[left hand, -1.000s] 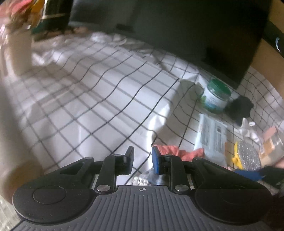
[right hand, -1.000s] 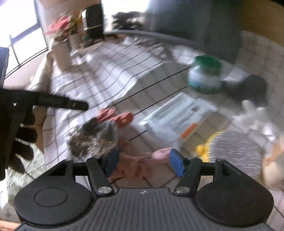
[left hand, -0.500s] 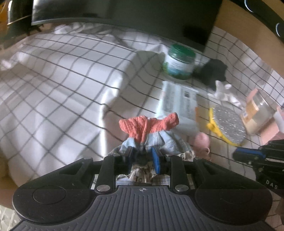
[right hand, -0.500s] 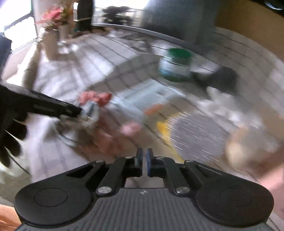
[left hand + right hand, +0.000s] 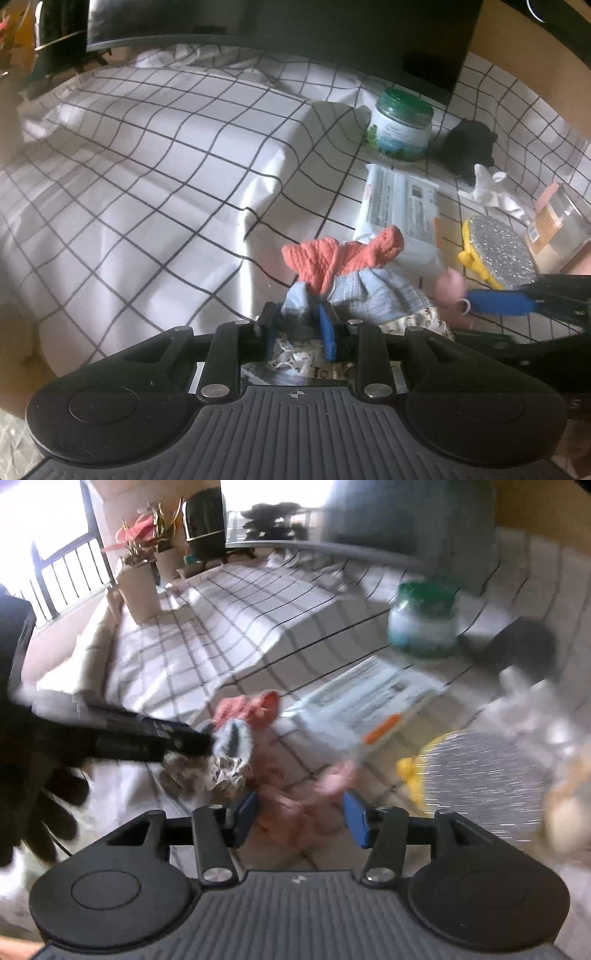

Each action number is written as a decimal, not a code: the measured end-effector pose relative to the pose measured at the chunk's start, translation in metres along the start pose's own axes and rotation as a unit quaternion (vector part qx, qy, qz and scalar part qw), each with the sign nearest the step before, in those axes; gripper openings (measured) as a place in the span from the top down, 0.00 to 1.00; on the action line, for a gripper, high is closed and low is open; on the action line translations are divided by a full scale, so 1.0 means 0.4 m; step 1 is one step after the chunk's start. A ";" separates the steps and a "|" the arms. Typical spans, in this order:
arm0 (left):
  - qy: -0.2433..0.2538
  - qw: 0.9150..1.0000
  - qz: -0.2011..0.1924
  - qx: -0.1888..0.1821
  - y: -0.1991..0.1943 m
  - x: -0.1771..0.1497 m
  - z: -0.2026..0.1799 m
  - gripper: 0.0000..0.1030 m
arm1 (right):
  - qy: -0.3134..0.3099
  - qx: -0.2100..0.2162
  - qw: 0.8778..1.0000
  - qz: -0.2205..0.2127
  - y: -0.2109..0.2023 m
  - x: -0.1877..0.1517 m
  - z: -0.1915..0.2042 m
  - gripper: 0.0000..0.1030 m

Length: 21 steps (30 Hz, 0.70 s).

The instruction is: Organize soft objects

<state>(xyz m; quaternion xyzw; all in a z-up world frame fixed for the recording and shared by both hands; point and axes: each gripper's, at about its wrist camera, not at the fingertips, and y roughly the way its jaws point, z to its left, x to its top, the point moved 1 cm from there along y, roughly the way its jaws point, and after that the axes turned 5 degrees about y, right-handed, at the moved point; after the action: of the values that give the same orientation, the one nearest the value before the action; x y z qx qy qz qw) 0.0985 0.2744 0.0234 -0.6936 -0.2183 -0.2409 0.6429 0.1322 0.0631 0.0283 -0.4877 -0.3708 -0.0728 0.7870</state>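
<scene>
Since a second ago the left gripper has come down from bare checked cloth onto the sock bundle; its jaws, just easing wider, pinch the pale-blue knit. The wipes pack print is unreadable. In the blurred right view, the right gripper points downward, jaws just reopened and apart over a pink soft thing, not pressing it.

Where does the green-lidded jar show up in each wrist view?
Left wrist: green-lidded jar upper right of centre, standing on the checked cloth.
Right wrist: jar upper right, blurred.
Shared landmark: the white wipes pack lying just in front of it.
</scene>
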 end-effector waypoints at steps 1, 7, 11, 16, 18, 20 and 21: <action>0.001 1.000 0.000 -0.002 0.001 -0.002 -0.002 0.74 | 0.003 0.009 1.000 0.009 0.015 0.004 0.005 0.56; 0.007 1.000 -0.001 0.001 0.010 -0.001 -0.007 0.73 | -0.009 -0.011 1.000 0.013 -0.021 -0.002 0.006 0.83; 0.013 1.000 -0.003 0.007 0.017 0.008 -0.013 0.72 | 0.006 -0.064 0.998 -0.013 -0.100 -0.024 -0.068 0.83; 0.016 0.999 -0.029 0.037 -0.018 0.015 -0.028 0.72 | 0.022 -0.111 0.993 -0.016 -0.147 -0.084 -0.138 0.82; 0.007 0.998 -0.037 0.055 -0.032 0.016 -0.033 0.73 | 0.025 -0.121 0.992 -0.006 -0.141 -0.109 -0.145 0.80; 0.003 0.998 -0.030 0.053 -0.032 0.015 -0.040 0.74 | 0.034 -0.111 0.993 -0.001 -0.137 -0.126 -0.150 0.73; 0.006 0.999 -0.022 0.044 -0.026 0.015 -0.046 0.74 | 0.035 -0.112 0.993 -0.003 -0.132 -0.129 -0.146 0.67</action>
<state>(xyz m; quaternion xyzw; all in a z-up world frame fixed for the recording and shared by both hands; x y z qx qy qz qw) 0.0961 0.2568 0.0363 -0.6582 -0.2403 -0.2489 0.6686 0.0999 -0.0248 0.0176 -0.5685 -0.3342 -0.1330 0.7399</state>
